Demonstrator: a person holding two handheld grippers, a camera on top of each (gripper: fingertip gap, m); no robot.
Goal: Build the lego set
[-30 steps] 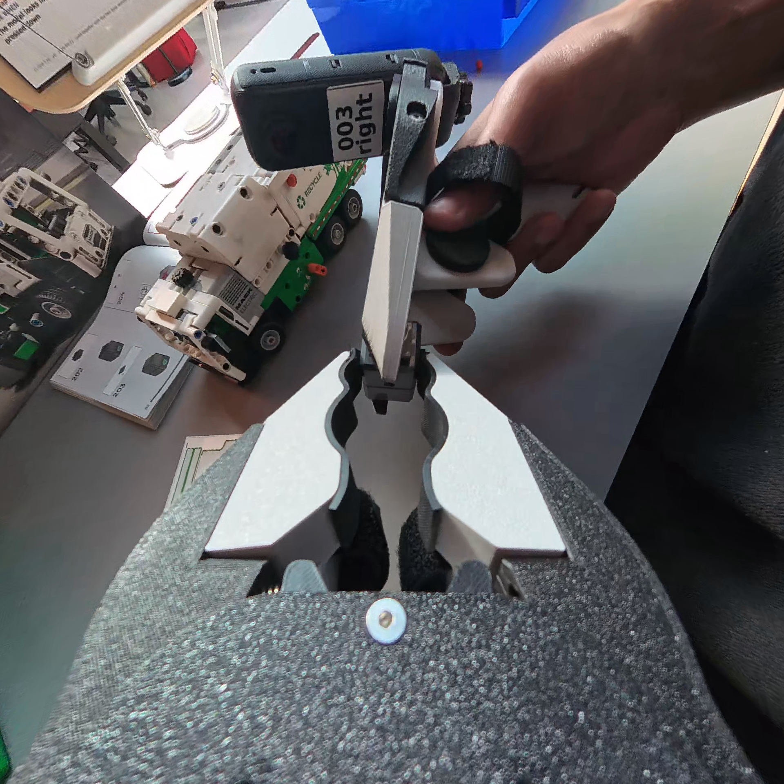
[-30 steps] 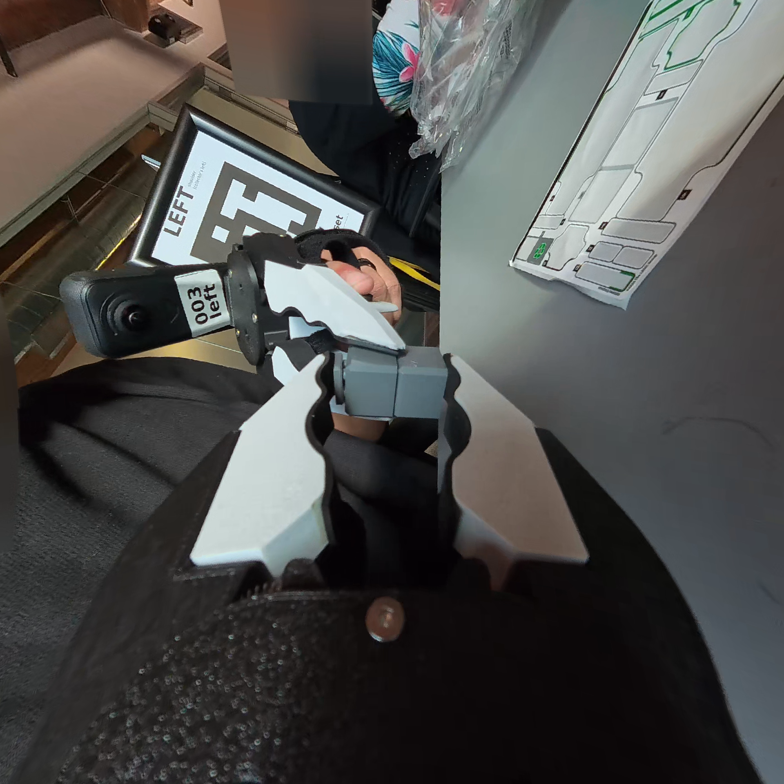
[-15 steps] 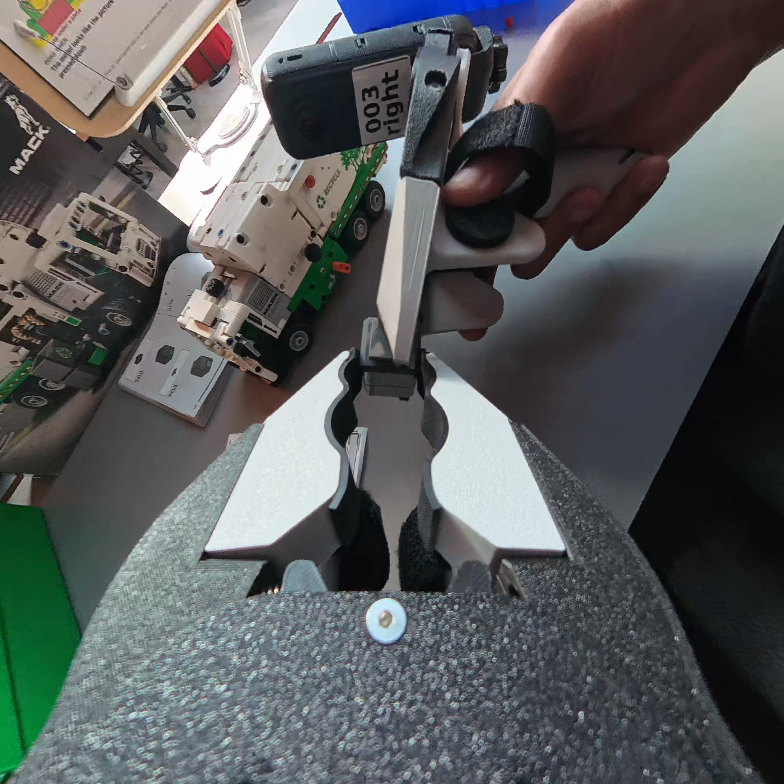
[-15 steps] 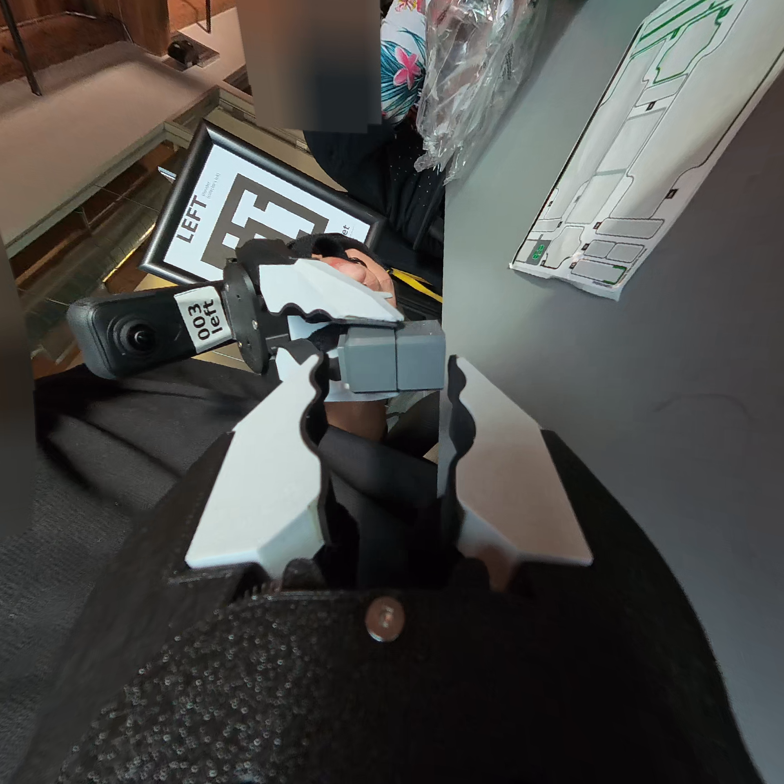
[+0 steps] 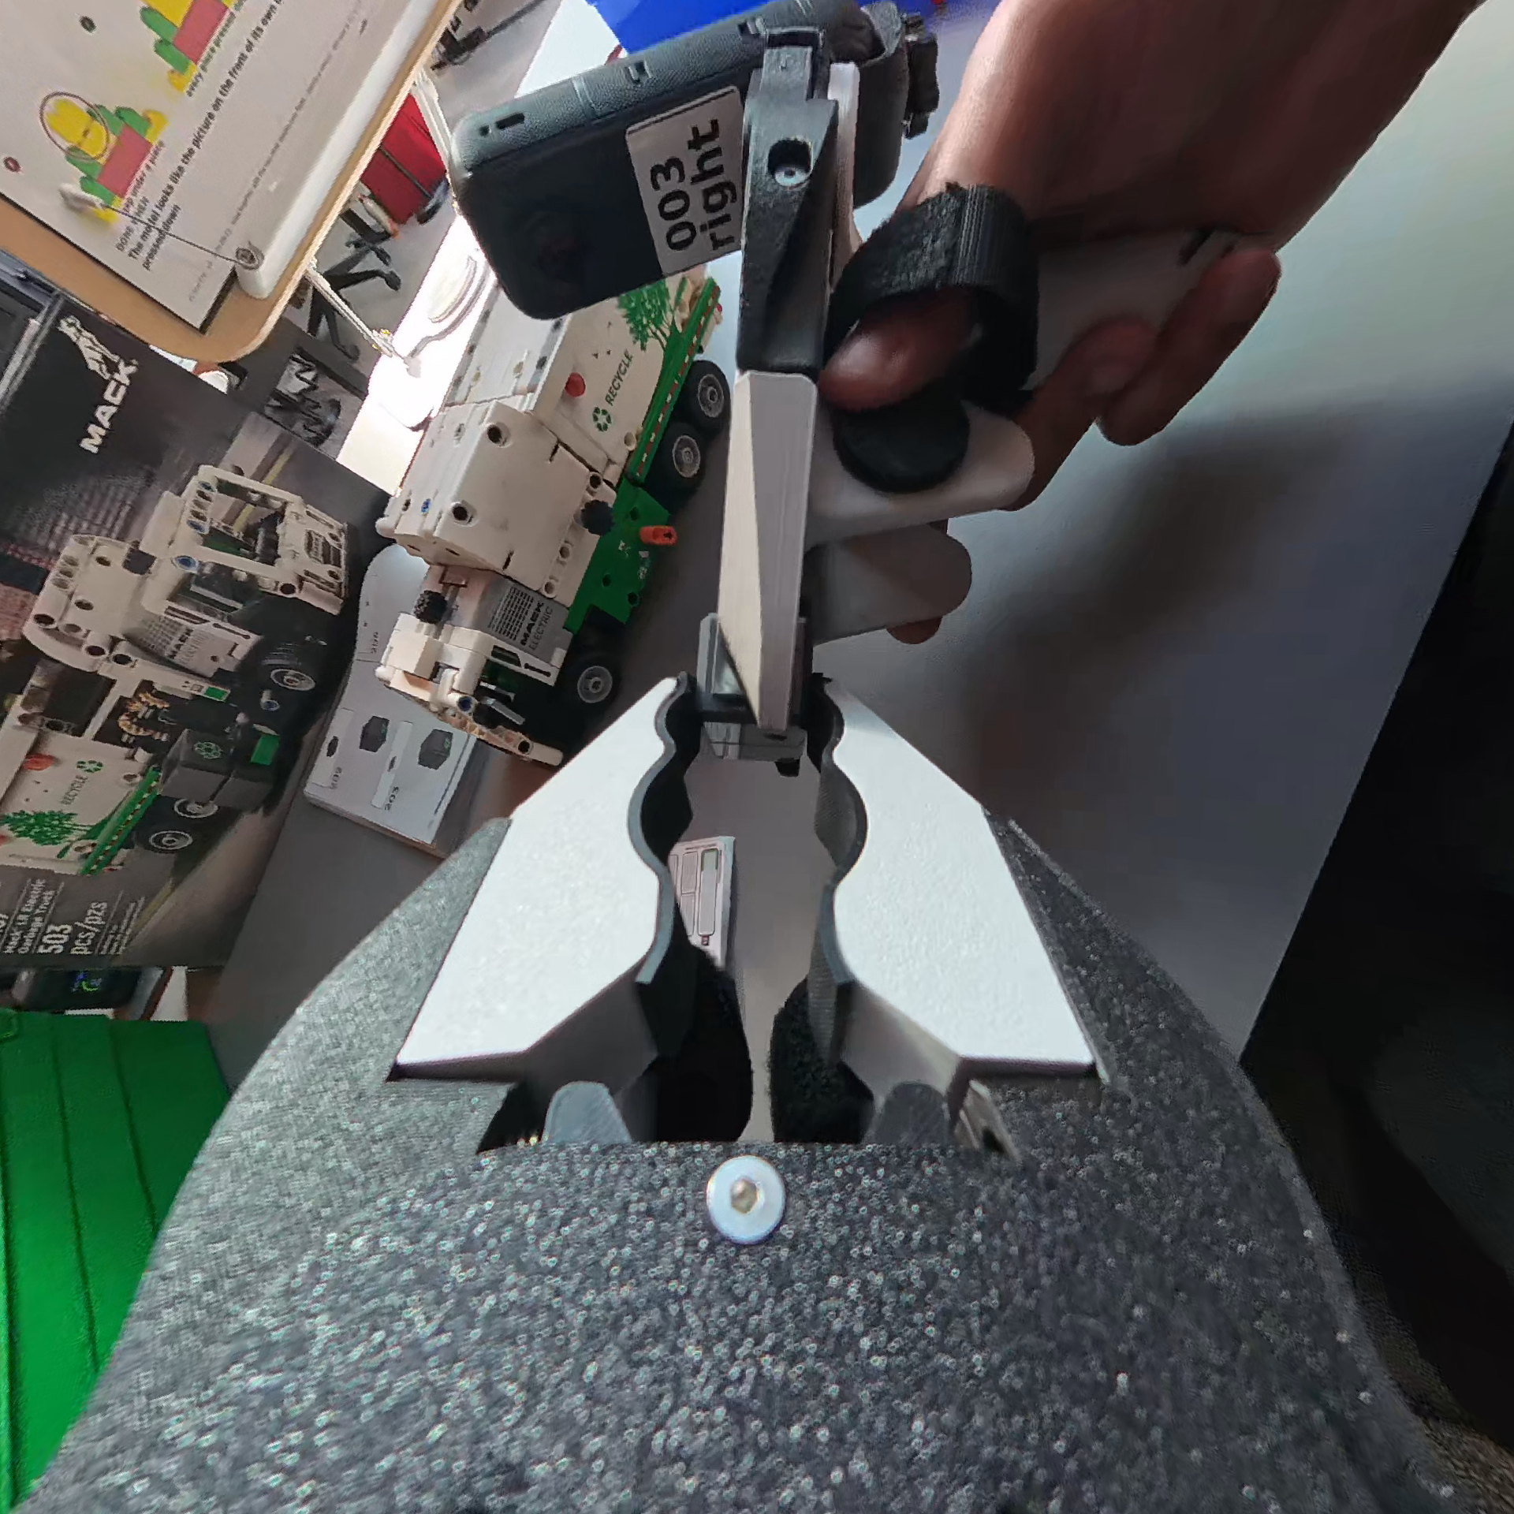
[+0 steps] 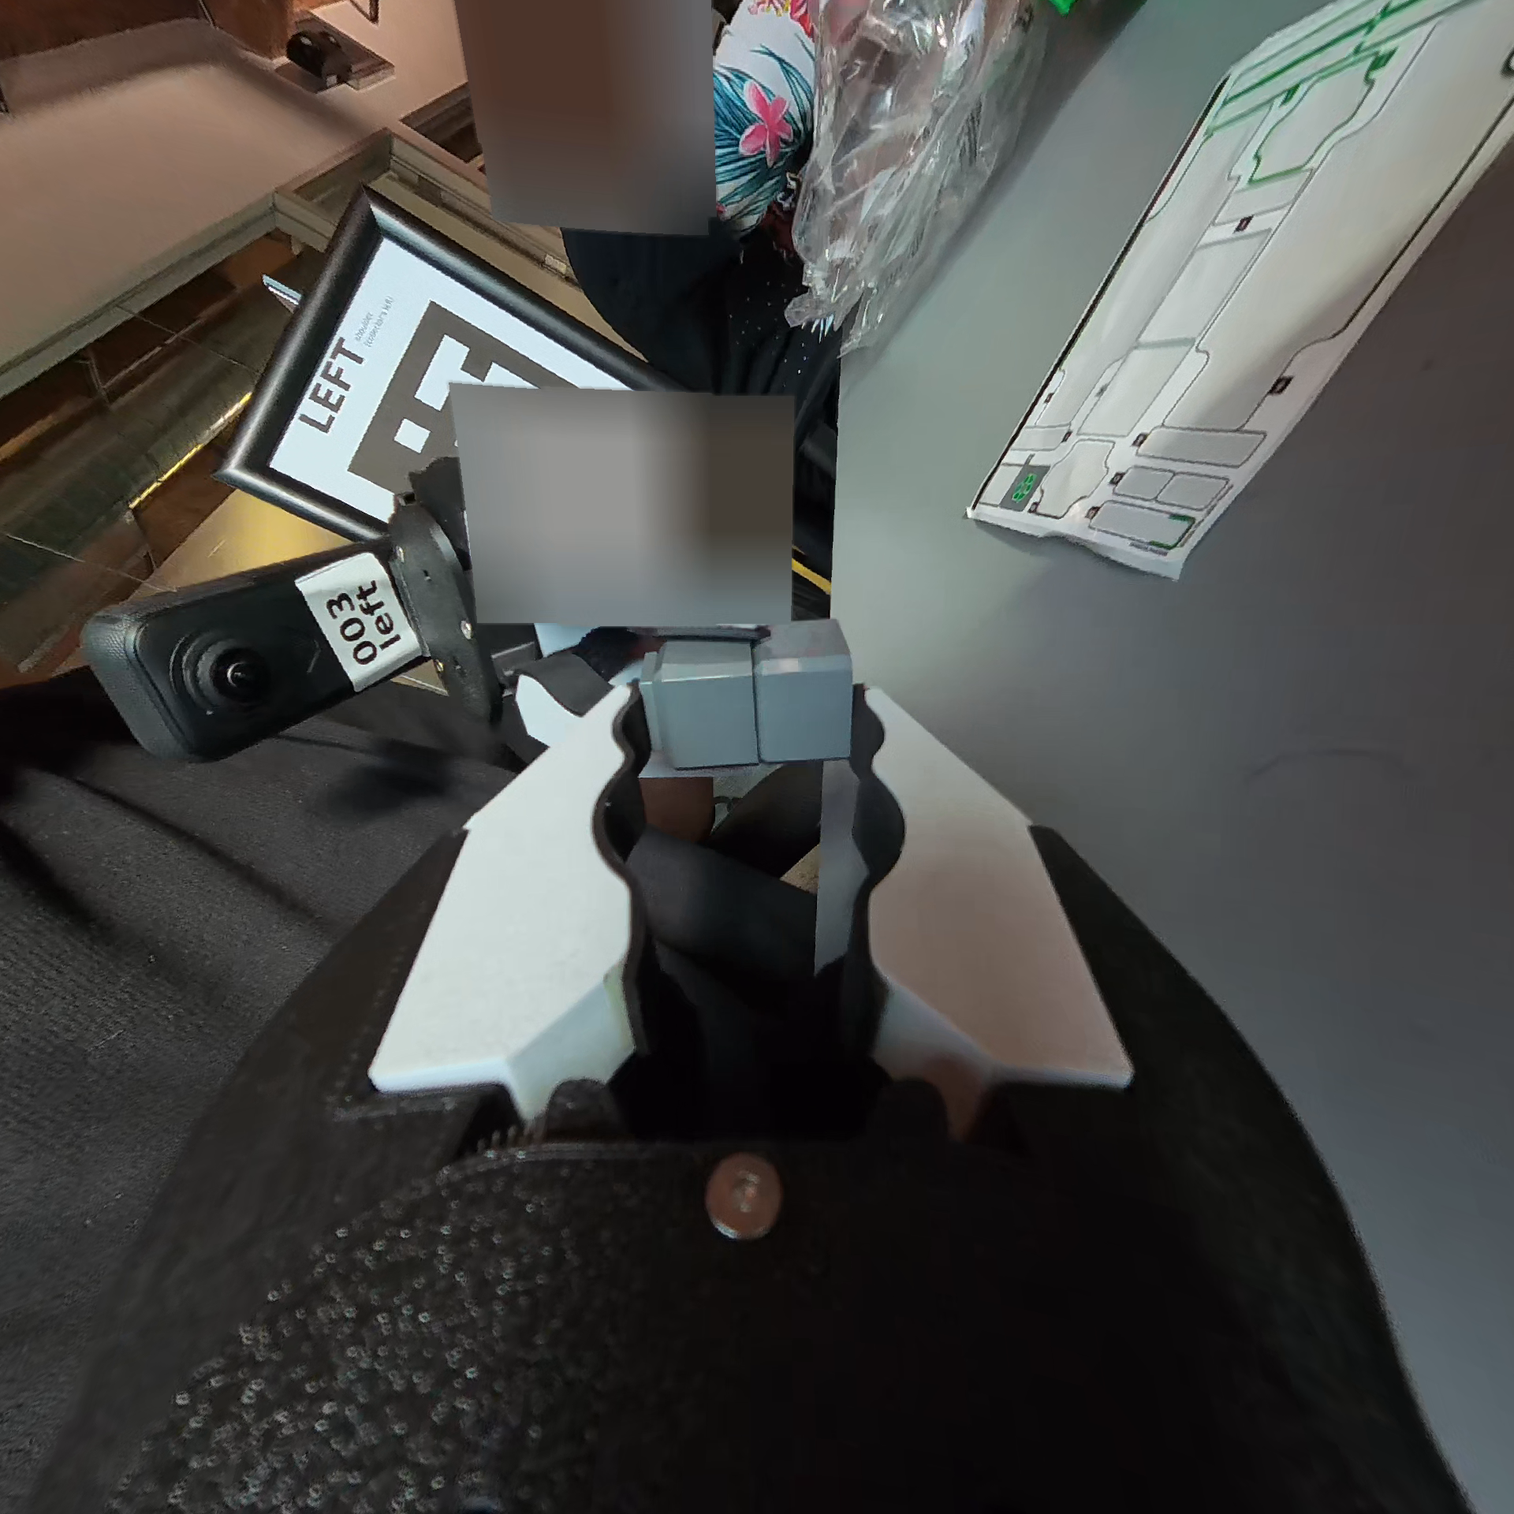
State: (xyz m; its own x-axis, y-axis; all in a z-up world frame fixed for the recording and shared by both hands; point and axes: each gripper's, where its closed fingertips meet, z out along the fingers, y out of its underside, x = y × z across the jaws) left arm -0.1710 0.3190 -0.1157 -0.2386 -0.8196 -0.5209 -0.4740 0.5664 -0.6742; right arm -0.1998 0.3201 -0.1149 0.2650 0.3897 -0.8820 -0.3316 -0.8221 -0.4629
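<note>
Both the left gripper [image 5: 750, 721] and right gripper [image 6: 745, 704] are clamped at their jaw tips on one grey brick pair [image 6: 750, 704], judged light, rigid, slick-faced; flat sides suit gripping.

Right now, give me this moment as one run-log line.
left gripper: shut on grey lego piece | right gripper: shut on same piece | held above table | truck model: untouched

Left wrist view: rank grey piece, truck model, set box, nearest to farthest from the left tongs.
From the left tongs:
1. Grey piece, between the tips, also held by the right tongs.
2. Truck model, ahead-left on the table.
3. Set box, far left, beyond the truck.
</note>
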